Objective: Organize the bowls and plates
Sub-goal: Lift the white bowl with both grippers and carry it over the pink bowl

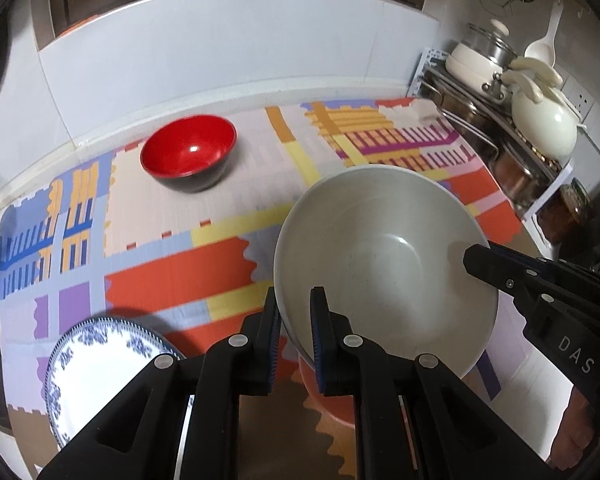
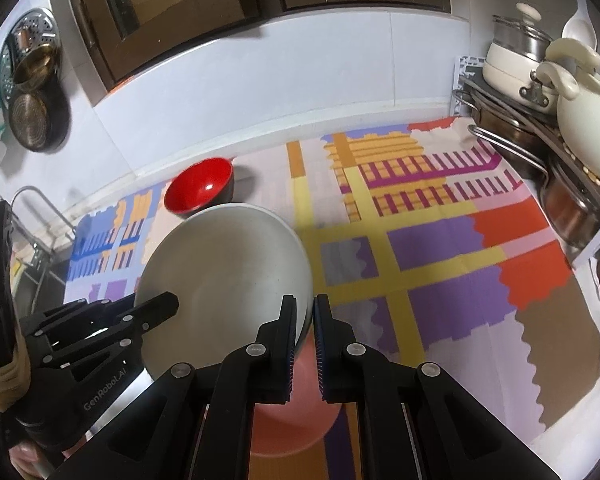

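Note:
A large white bowl (image 1: 384,256) is held tilted above the patterned mat, gripped on opposite sides of its rim by both grippers. My left gripper (image 1: 296,312) is shut on its near-left rim. My right gripper (image 2: 305,312) is shut on its right rim; the bowl (image 2: 224,276) fills the left centre of the right wrist view. An orange-pink bowl (image 2: 292,420) sits under it, mostly hidden. A red bowl with black outside (image 1: 188,152) stands at the back of the mat. A blue-and-white plate (image 1: 100,364) lies at the front left.
A colourful patterned mat (image 2: 440,248) covers the counter. A rack with pots, a cream kettle (image 1: 544,128) and lidded pans stands at the right. A white tiled wall (image 1: 220,60) runs behind. Metal strainers (image 2: 32,80) hang at the left; a sink rack shows below them.

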A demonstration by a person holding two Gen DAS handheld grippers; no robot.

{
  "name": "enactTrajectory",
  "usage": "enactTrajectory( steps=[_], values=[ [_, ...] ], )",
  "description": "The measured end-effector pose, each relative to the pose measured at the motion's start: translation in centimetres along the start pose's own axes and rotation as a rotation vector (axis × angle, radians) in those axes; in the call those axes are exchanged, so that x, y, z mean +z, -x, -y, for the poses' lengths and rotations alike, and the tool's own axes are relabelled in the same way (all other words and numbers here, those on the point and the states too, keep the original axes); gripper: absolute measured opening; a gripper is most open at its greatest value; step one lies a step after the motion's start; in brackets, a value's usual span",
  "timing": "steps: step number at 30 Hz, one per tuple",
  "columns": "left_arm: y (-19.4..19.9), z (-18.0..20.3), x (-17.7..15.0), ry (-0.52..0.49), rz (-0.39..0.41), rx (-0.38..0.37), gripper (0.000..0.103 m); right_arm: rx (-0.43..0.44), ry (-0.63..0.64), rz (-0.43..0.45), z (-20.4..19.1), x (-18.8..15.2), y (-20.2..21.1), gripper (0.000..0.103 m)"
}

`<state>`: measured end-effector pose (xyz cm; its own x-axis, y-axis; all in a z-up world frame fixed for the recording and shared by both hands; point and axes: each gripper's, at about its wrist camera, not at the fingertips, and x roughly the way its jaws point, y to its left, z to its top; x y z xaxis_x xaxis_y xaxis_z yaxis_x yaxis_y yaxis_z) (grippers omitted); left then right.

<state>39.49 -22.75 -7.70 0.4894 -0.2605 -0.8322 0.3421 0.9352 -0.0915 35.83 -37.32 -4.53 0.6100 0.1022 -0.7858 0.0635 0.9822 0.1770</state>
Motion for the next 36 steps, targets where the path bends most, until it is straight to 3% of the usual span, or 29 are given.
enactTrajectory(
  steps=[13, 36],
  values=[
    [-1.0, 0.9, -2.9, -0.014, -0.073, -0.006, 0.015, 0.003, -0.03, -0.08, 1.1, -3.3, -0.8, 0.011],
    [-2.9, 1.7, -4.0, -0.034, -0.134, -0.003, 0.021, 0.002, -0.043, -0.153, 2.1, -5.2, -2.5, 0.011]
  ],
)
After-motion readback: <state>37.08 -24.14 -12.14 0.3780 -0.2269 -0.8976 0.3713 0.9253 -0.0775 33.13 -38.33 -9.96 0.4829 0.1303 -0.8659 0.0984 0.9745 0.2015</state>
